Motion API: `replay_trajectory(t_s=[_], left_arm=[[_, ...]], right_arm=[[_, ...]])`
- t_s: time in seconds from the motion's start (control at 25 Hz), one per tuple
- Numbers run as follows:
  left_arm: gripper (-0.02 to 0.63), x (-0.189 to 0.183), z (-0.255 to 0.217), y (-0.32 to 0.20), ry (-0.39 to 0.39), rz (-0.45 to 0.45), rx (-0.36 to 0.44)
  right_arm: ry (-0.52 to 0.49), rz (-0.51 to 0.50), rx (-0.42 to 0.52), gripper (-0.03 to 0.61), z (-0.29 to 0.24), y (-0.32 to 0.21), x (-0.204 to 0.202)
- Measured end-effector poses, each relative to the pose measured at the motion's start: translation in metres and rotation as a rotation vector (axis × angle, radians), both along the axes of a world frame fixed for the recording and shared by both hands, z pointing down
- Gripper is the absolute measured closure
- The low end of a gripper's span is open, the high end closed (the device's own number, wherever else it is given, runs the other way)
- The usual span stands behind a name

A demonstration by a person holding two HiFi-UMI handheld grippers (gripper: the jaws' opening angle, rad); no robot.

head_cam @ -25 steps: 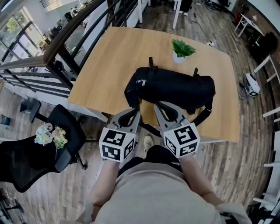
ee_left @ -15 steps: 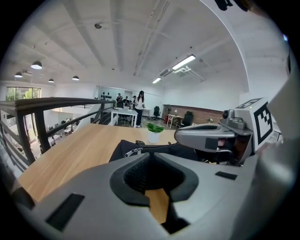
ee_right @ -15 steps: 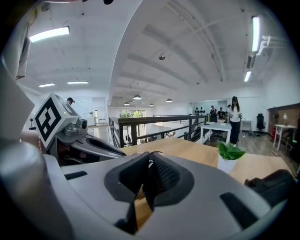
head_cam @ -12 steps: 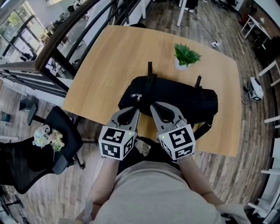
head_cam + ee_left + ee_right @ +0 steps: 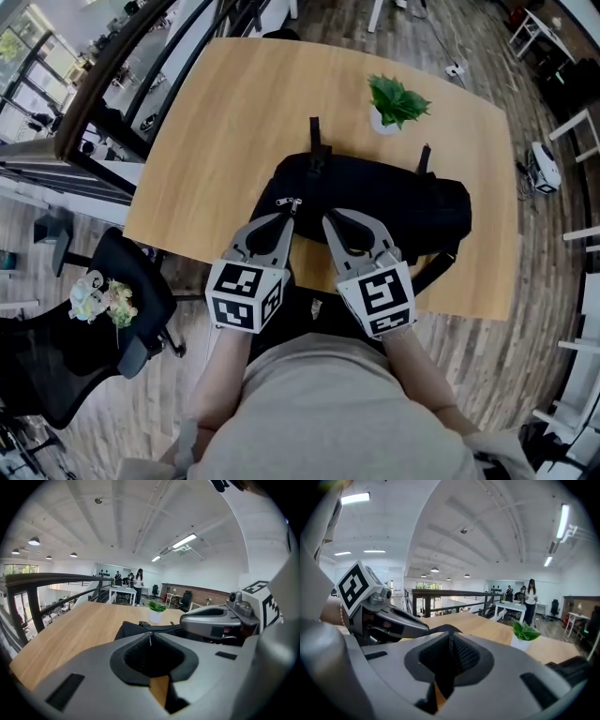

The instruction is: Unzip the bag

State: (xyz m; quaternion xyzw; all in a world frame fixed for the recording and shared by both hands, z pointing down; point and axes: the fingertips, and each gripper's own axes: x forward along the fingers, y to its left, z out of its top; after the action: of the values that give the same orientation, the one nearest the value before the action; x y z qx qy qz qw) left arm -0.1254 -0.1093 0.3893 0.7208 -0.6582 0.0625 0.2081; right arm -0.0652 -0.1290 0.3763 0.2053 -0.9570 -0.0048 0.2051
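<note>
Seen from above, a black chair point(image 5: 89, 352) stands on the floor at 8 o'clock, off the near left corner of a wooden table point(image 5: 234, 112). A black bag point(image 5: 384, 202) lies in the middle of the table's near half, its long side running left to right. Its zip pull point(image 5: 292, 203) sits at the 9 o'clock end.

The left gripper point(image 5: 287, 217) point(image 5: 150, 637) reaches in from 6 o'clock. Its jaws are closed together and hold nothing. Its tips are just beside the zip pull, and contact cannot be made out.

Close at its 3 o'clock, the right gripper point(image 5: 328, 223) point(image 5: 451, 637) also has its jaws pressed together and empty, with its tips at the bag's near edge.

A green plant point(image 5: 394, 101) in a white pot stands near the bag, at the bag's 12 o'clock.
</note>
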Motion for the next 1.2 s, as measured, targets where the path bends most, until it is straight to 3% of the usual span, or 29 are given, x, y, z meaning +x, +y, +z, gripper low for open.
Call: replay_trajectory(t_s=[0.24, 0.48, 0.76, 1.0, 1.2], left_arm=[[0.571, -0.021, -0.003, -0.004, -0.003, 0.022, 0.001], [0.569, -0.034, 0.01, -0.003, 0.007, 0.039, -0.041], [0.563, -0.042, 0.011, -0.007, 0.032, 0.059, -0.032], [0.47, -0.051, 0.018, -0.013, 0.056, 0.083, -0.052], [0.396, -0.056, 0.029, -0.016, 0.128, 0.107, -0.081]], right_arm=[[0.028, 0.037, 0.008, 0.543, 0.0, -0.001, -0.013], [0.097, 0.048, 0.083, 0.53, 0.005, 0.002, -0.023], [0.145, 0.053, 0.133, 0.515, 0.009, 0.005, -0.031], [0.2, 0.025, 0.181, 0.508, 0.017, 0.007, -0.041], [0.236, 0.007, 0.216, 0.492, 0.025, 0.011, -0.049]])
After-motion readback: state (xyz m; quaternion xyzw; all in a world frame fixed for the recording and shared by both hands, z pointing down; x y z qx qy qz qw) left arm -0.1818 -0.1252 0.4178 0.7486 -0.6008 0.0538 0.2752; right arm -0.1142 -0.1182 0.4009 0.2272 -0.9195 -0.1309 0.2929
